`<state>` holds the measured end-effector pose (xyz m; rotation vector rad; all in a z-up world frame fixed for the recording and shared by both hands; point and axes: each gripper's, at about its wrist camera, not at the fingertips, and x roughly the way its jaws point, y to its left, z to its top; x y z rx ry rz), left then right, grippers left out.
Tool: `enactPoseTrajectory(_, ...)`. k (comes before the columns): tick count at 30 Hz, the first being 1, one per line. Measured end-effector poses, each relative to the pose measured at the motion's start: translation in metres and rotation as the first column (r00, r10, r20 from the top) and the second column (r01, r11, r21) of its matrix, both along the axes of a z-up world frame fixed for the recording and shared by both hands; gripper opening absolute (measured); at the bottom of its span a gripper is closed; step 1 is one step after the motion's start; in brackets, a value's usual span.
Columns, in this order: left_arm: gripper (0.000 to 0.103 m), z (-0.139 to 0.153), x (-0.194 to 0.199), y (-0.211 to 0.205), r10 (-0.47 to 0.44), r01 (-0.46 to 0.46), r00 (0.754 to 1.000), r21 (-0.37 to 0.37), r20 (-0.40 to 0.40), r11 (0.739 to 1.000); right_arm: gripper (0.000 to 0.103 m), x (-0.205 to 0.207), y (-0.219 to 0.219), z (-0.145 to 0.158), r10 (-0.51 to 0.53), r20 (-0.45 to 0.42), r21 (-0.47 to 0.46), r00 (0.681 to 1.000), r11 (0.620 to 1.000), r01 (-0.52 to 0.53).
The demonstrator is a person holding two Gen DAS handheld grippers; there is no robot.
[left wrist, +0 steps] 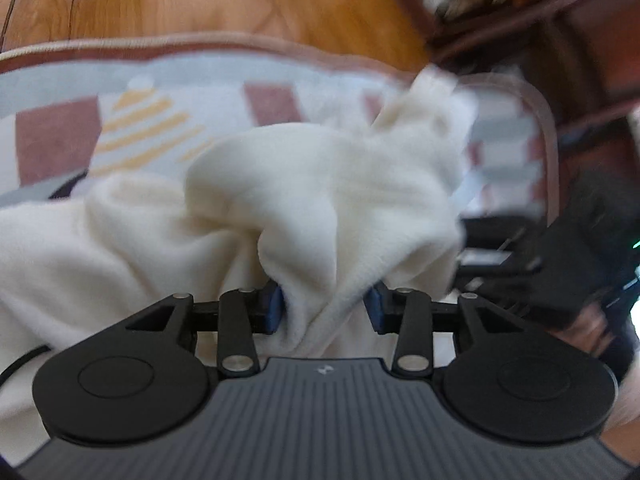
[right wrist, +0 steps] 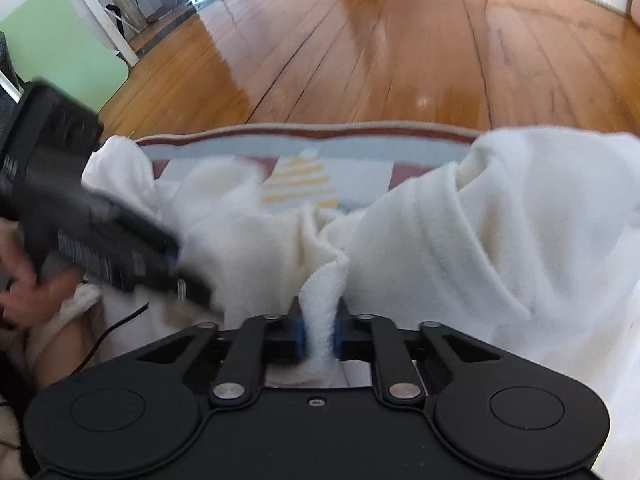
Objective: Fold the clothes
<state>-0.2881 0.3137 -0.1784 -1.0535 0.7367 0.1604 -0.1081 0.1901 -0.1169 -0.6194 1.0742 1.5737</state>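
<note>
A cream fleece garment [left wrist: 320, 184] lies bunched on a patterned rug [left wrist: 60, 136]. My left gripper [left wrist: 325, 308] is shut on a thick fold of the garment, the cloth bulging between its blue pads [left wrist: 275, 309]. My right gripper [right wrist: 319, 336] is shut on a narrow edge of the same garment [right wrist: 480, 232], which drapes to the right. The left gripper's black body [right wrist: 80, 224] shows at the left of the right wrist view, held by a hand [right wrist: 24, 292]. The right gripper's body [left wrist: 560, 256] shows at the right of the left wrist view.
The rug [right wrist: 360, 172] has a brown border, with wooden floor [right wrist: 380, 48] beyond it. Dark wooden furniture [left wrist: 580, 40] stands at the far right in the left wrist view. A green-and-white panel [right wrist: 60, 40] stands at the far left in the right wrist view. A black cable [right wrist: 116, 328] trails near the hand.
</note>
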Motion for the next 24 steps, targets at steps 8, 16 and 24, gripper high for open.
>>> enactPoseTrajectory(8, 0.041, 0.046, -0.008, -0.018, 0.058, -0.087, 0.994, 0.379, 0.088, 0.921, 0.013, 0.028, 0.004, 0.030, -0.092, -0.182, 0.143, 0.979, 0.983, 0.119)
enactPoseTrajectory(16, 0.058, 0.076, -0.014, -0.018, -0.010, -0.095, 0.977, 0.469, 0.215, 0.878, 0.013, 0.004, 0.012, 0.037, 0.003, -0.034, 0.112, 0.999, 0.994, 0.001)
enactPoseTrajectory(24, 0.058, 0.040, 0.022, -0.023, -0.181, 0.142, 0.979, 0.321, 0.092, 0.936, 0.013, -0.023, 0.009, 0.030, 0.131, 0.078, 0.023, 0.988, 0.991, -0.133)
